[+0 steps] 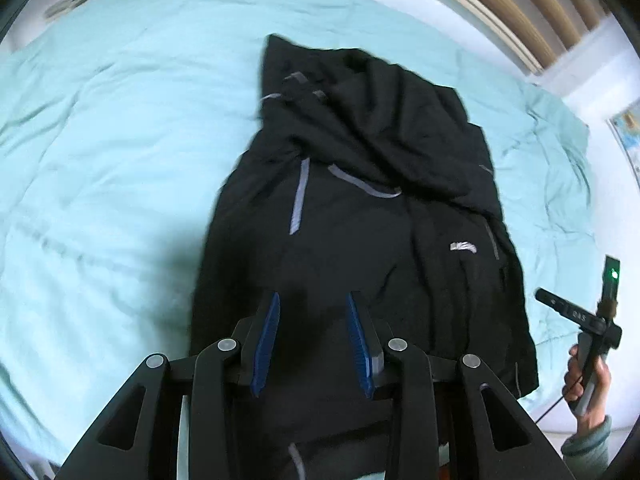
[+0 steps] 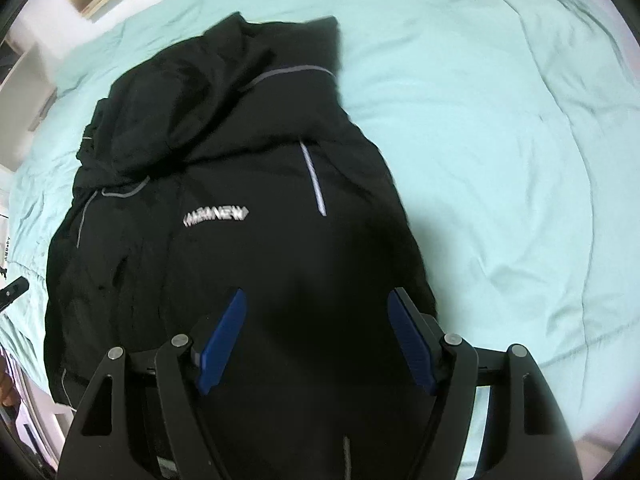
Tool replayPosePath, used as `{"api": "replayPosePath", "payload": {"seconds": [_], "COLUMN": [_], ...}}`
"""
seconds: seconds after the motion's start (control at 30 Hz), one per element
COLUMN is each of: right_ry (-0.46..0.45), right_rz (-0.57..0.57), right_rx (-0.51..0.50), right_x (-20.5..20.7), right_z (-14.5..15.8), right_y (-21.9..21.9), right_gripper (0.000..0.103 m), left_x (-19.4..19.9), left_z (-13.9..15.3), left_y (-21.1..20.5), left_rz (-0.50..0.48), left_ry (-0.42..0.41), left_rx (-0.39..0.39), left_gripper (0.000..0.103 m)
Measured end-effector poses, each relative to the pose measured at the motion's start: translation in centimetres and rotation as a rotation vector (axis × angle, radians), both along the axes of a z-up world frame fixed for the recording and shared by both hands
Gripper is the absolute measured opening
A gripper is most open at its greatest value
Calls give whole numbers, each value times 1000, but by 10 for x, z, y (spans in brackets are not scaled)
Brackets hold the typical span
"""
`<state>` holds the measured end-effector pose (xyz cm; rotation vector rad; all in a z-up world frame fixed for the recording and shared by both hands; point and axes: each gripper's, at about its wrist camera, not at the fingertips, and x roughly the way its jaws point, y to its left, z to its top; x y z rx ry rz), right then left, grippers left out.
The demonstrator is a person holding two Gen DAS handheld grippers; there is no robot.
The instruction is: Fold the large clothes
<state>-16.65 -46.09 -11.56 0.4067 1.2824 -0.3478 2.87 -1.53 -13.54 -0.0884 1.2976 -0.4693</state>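
A large black jacket (image 1: 360,208) with grey reflective stripes and a white chest logo lies on the bed, its upper part bunched and folded over itself. It also fills the right wrist view (image 2: 224,184). My left gripper (image 1: 314,300) hovers open and empty over the jacket's near part. My right gripper (image 2: 318,300) hovers open and empty over the same near part, its blue pads wide apart. The right gripper's handle and the hand holding it show at the left wrist view's right edge (image 1: 592,340).
A light teal duvet (image 1: 120,160) covers the bed and spreads wide on both sides of the jacket (image 2: 500,160). A slatted wooden headboard (image 1: 520,4) and white wall stand at the far end. White furniture (image 2: 24,80) lies at the left.
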Motion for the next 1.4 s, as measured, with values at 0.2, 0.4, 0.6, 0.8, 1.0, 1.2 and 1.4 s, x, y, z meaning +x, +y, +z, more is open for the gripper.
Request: {"api": "replayPosePath", "payload": {"seconds": [0.2, 0.4, 0.6, 0.8, 1.0, 1.2, 1.4], "right_ry": [62, 127, 153, 168, 150, 158, 135], "right_rz": [-3, -25, -52, -48, -92, -82, 35], "right_rx": [-30, -41, 6, 61, 154, 281, 221], "right_x": [-33, -64, -87, -102, -128, -136, -131], "right_z": [-6, -20, -34, -43, -47, -68, -46], "right_y": [-3, -13, -22, -24, -40, -41, -18], "right_gripper": [75, 75, 75, 75, 75, 75, 28], "left_x": [-18, -33, -57, -77, -95, -94, -100], "left_z": [-17, -52, -85, -97, -97, -95, -62], "left_y": [46, 95, 106, 92, 85, 82, 67], "left_rz": [115, 258, 293, 246, 188, 188, 130], "left_ry": [67, 252, 359, 412, 406, 369, 250], "left_rx": [47, -92, -137, -159, -112, -101, -105], "left_gripper": [41, 47, 48, 68, 70, 65, 20]}}
